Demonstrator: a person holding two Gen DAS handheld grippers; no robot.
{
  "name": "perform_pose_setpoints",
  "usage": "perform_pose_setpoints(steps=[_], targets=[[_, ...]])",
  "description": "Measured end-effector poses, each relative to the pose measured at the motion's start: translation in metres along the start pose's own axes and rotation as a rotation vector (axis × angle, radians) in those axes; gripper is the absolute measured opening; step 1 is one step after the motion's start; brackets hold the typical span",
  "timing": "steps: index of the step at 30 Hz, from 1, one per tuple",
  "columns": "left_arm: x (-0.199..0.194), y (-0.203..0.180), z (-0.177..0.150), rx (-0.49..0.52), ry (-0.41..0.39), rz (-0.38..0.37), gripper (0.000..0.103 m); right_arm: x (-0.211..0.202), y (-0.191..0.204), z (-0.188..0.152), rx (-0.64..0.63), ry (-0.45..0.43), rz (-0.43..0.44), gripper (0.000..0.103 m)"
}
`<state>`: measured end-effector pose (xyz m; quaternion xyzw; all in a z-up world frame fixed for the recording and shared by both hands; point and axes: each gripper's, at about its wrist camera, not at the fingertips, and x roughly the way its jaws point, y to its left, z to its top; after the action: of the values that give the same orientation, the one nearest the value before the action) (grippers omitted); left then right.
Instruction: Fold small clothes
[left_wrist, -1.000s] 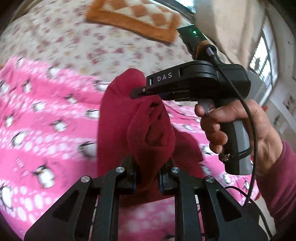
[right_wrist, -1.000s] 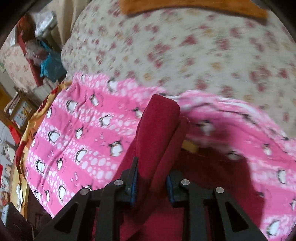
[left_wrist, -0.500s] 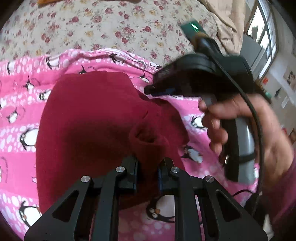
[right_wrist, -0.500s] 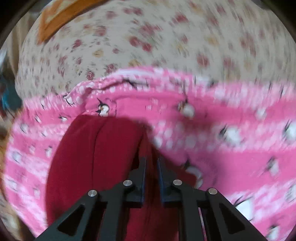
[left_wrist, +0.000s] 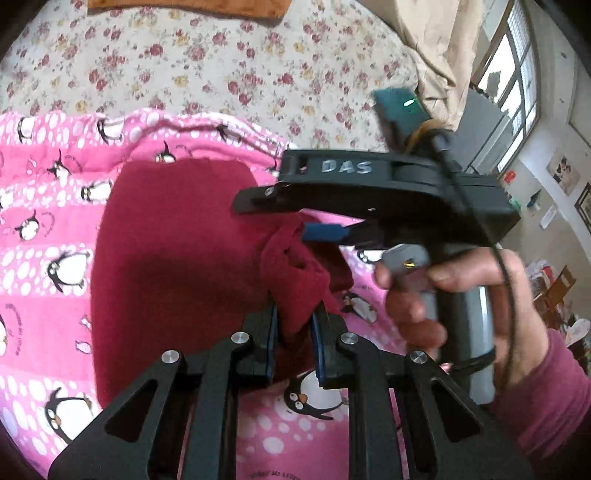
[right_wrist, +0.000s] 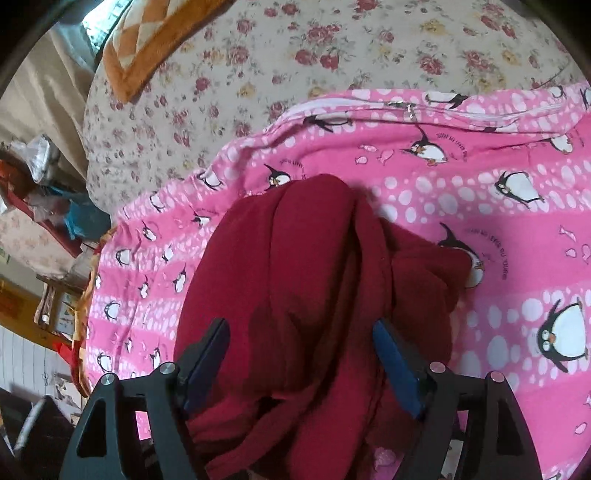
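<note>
Crimson fleece, soft and matte, is what you are working: the small red garment (left_wrist: 173, 266) lies spread on the pink penguin-print blanket (left_wrist: 44, 229), which covers part of the floral bedsheet (left_wrist: 221, 59). Starting at your left, the flat panel of the garment stretches away from the left gripper (left_wrist: 293, 332) toward the blanket's far edge, its long axis running roughly along the line that gripper points. The left gripper is clenched on a bunched, wrinkled corner at the garment's near right edge, so your left hand is the one with a hold.

Further right, the right gripper (right_wrist: 301, 365) hangs over the same bunched end, and its jaws are opening; thick rolled folds of the garment sit between the blue pads (right_wrist: 395, 365), which do not press on them. Your right hand (left_wrist: 461, 295) wraps the grey handle. The next fold probably turns on your left hand carrying its corner across toward that flat far panel.
</note>
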<state>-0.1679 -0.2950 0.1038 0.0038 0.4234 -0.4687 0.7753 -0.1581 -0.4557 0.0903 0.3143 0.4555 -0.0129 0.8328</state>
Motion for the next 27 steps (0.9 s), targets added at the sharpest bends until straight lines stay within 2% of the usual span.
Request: perform_pose_setpoints(steps=[3, 7, 11, 14, 16, 17, 18, 21, 24, 27], targets=[[-0.008, 0.001, 0.002, 0.004, -0.009, -0.007, 0.015, 0.003, 0.003, 0.006, 0.036, 0.0, 0.031, 0.078], [-0.018, 0.003, 0.003, -0.005, -0.026, -0.021, 0.015, -0.011, 0.011, 0.005, 0.032, -0.013, 0.132, 0.078], [-0.02, 0.004, 0.003, -0.007, -0.028, -0.02, 0.015, 0.011, 0.011, -0.002, 0.034, 0.072, 0.069, 0.078], [-0.013, 0.002, 0.001, 0.007, -0.003, -0.009, 0.015, 0.021, 0.009, -0.002, 0.052, 0.051, 0.08, 0.078], [-0.007, 0.0, 0.002, 0.012, 0.01, -0.002, 0.015, 0.025, 0.01, 0.003, 0.039, 0.015, 0.074, 0.054], [-0.004, -0.001, 0.003, 0.01, 0.016, -0.003, 0.014, 0.028, 0.009, 0.004, 0.037, 0.013, 0.043, 0.031], [-0.001, -0.003, 0.005, 0.006, 0.02, -0.009, 0.014, 0.031, 0.008, 0.005, 0.035, 0.017, 0.021, 0.026], [0.002, -0.016, 0.009, 0.027, 0.022, -0.043, 0.014, 0.013, 0.015, 0.004, -0.053, -0.056, -0.022, 0.02], [0.006, -0.034, 0.007, 0.083, 0.022, -0.06, 0.015, -0.015, 0.015, 0.002, -0.124, -0.114, -0.103, 0.02], [0.016, -0.035, -0.001, 0.085, 0.064, -0.027, 0.015, -0.015, 0.0, 0.001, -0.111, -0.103, -0.14, 0.019]])
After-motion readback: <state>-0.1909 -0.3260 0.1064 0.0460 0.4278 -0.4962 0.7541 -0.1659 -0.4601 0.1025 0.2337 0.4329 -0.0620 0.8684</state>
